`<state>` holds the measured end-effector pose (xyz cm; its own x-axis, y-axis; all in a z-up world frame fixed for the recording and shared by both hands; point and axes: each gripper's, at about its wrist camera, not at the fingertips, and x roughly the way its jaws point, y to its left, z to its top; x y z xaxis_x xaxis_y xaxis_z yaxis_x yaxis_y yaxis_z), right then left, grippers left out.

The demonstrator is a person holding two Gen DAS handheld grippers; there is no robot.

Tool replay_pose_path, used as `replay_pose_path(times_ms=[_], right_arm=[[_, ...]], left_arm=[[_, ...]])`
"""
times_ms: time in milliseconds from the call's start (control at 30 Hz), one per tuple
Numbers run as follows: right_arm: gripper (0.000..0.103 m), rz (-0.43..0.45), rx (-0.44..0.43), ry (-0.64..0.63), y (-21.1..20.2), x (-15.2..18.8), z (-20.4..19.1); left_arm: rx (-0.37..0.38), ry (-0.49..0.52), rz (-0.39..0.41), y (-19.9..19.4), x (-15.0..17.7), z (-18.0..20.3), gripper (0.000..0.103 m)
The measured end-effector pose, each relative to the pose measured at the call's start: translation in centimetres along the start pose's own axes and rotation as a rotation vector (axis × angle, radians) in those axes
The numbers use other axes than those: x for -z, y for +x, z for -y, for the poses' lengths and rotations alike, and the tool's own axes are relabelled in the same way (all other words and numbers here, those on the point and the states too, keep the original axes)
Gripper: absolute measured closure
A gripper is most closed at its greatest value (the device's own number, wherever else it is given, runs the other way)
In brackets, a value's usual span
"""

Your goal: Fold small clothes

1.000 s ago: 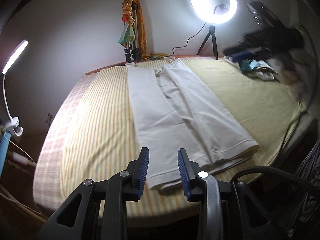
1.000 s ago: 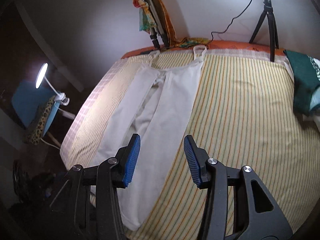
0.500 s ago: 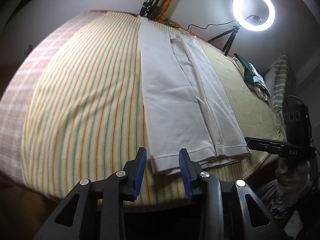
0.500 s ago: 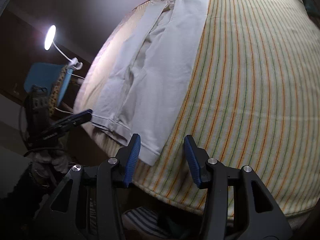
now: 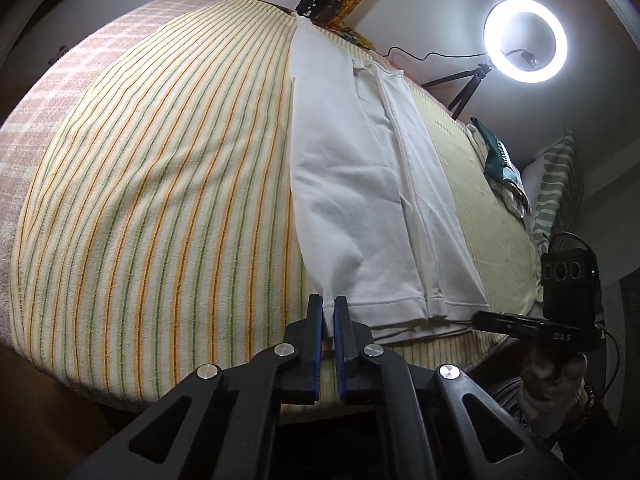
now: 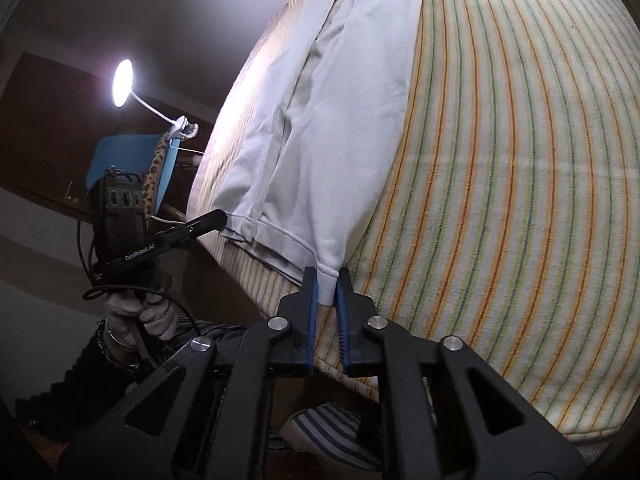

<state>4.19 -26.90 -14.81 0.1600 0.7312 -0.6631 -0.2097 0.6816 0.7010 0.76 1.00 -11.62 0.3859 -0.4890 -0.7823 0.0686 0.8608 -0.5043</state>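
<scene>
Striped in orange, green and cream, the bed cover [image 5: 160, 184] fills most of both views, curving down at the near edge; on it a white garment [image 5: 360, 200] lies flat and lengthwise, its sides folded in toward the middle, its hem at the near edge of the bed; a ring light [image 5: 525, 40] on a tripod glows beyond the far end, and a small lamp [image 6: 122, 82] shines beside a blue chair [image 6: 120, 160]. Both hands sit low at the bed's edge, each claw angled downward over the hem; the left claw [image 5: 328, 308] has just closed and pinches the hem's left corner between its blue pads; the right claw [image 6: 327, 280] has likewise just closed, gripping the hem's right corner; a gloved hand [image 6: 140, 316] holds the left claw's handle.
</scene>
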Motion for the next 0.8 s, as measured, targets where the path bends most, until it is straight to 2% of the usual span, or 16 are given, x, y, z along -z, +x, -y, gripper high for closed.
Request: replay_pose_path(times_ms=[200, 367, 433, 600, 800], right_arm=[[0.096, 0.065, -0.061, 0.017, -2.0, 0.2, -0.2], [0.096, 0.006, -0.005, 0.022, -0.4, 0.3, 0.5], [0.096, 0.002, -0.024, 0.045, -0.4, 0.2, 0.9], [0.096, 0.044, -0.082, 0.062, -1.6, -0.8, 0.7], [0.096, 0.101, -0.104, 0.065, -2.8, -3.1, 0.0]], left_arm=[[0.033, 0.009, 0.038, -1.7, 0.2, 0.8, 0.102], [0.004, -0.014, -0.01, -0.1, 0.2, 0.1, 0.102], [0.015, -0.04, -0.013, 0.0, 0.1, -0.3, 0.102], [0.019, -0.02, 0.026, -0.9, -0.8, 0.7, 0.102], [0.038, -0.007, 0.074, -1.7, -3.6, 2.3, 0.102]])
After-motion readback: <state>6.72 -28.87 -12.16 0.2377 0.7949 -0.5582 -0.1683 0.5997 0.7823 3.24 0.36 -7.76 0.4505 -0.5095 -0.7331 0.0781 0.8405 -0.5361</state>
